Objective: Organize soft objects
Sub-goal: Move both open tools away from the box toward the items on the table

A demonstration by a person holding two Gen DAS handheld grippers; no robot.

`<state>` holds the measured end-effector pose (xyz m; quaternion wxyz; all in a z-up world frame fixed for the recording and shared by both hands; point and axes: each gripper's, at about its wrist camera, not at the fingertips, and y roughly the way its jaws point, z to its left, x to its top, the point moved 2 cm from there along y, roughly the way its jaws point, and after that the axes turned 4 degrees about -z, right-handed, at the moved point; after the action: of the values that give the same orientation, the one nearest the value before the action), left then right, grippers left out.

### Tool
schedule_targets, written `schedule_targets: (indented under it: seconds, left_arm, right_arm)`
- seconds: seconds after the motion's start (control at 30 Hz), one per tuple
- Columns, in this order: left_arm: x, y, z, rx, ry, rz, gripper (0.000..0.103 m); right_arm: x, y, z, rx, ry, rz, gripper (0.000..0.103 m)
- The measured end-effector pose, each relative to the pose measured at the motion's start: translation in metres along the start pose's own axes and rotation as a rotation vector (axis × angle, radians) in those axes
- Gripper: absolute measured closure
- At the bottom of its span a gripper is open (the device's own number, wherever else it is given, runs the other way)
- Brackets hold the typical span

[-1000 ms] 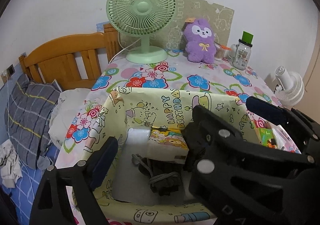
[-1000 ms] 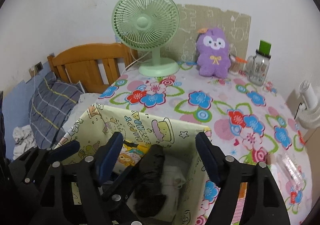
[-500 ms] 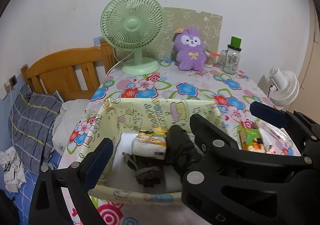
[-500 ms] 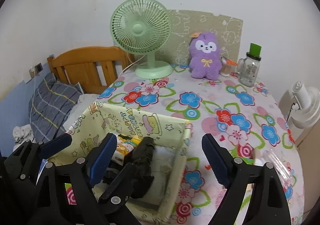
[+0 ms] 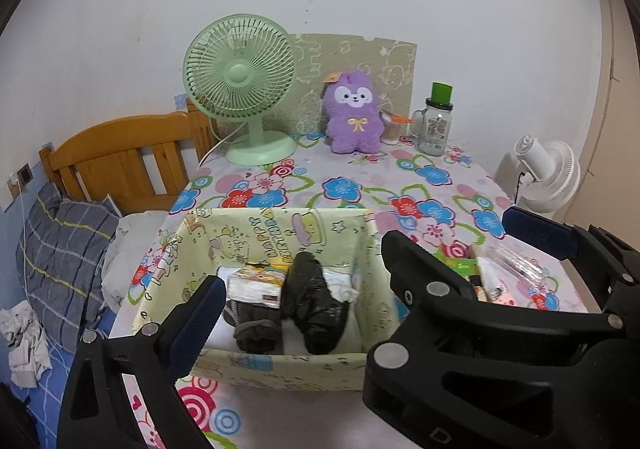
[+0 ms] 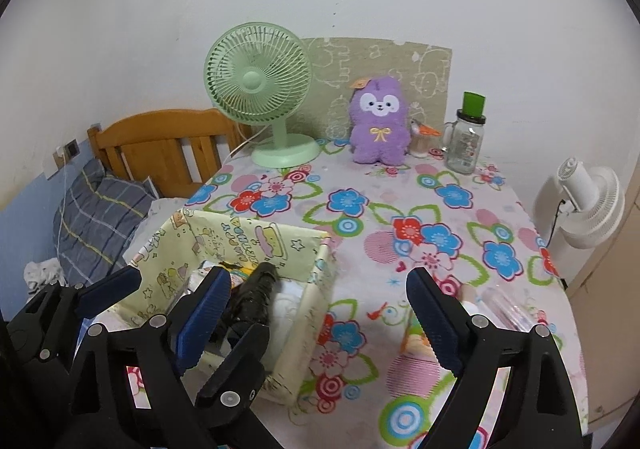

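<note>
Grippers both idle above the near edge of the table: left gripper (image 5: pixel 360 273) spread wide and gripping nothing, right gripper (image 6: pixel 320 313) likewise spread and empty. Placement step apparently finished, judging by the contents of the yellow cartoon-print box (image 5: pixel 276 365): one black rolled bundle (image 5: pixel 314 305) lying along its right half, one grey rolled cloth (image 5: pixel 256 323) just left of it and touching, one tissue pack (image 5: pixel 256 283) with cartoon wrapper behind the grey roll, all resting on white padding. Nothing soft held at present.

Next move, as a judgement: reach for the remaining soft thing, probably the purple plush toy (image 6: pixel 379 121) standing upright at the far edge of the table, well apart from the box; needs a long forward reach past the floral tablecloth (image 6: pixel 400 217), fingers kept wide for a gentle squeeze around the body.

Count: one box, one plush, one green desk fan (image 6: pixel 260 89), one white fan (image 6: pixel 588 205) off the table's right side, one glass jar with green lid (image 6: pixel 466 137), one clear plastic packet (image 5: pixel 516 263) near the right edge. Small items beside that packet too cluttered to count.
</note>
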<state>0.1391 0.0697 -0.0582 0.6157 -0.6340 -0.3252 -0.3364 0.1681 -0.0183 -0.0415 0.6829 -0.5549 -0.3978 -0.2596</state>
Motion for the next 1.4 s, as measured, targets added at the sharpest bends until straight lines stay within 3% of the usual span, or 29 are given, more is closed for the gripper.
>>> schedule_targets:
  seconds: [0.77,1.4]
  left_arm:
    - [0.0,-0.032,-0.062,-0.024,0.045,-0.037,0.003]
    - [-0.006,-0.041,-0.104,-0.038,0.052,-0.04,0.003]
  right_arm:
    - [-0.009,-0.056,-0.049,-0.047,0.033,-0.041,0.01]
    - [-0.021,-0.079,-0.09,-0.084,0.051,-0.05,0.01]
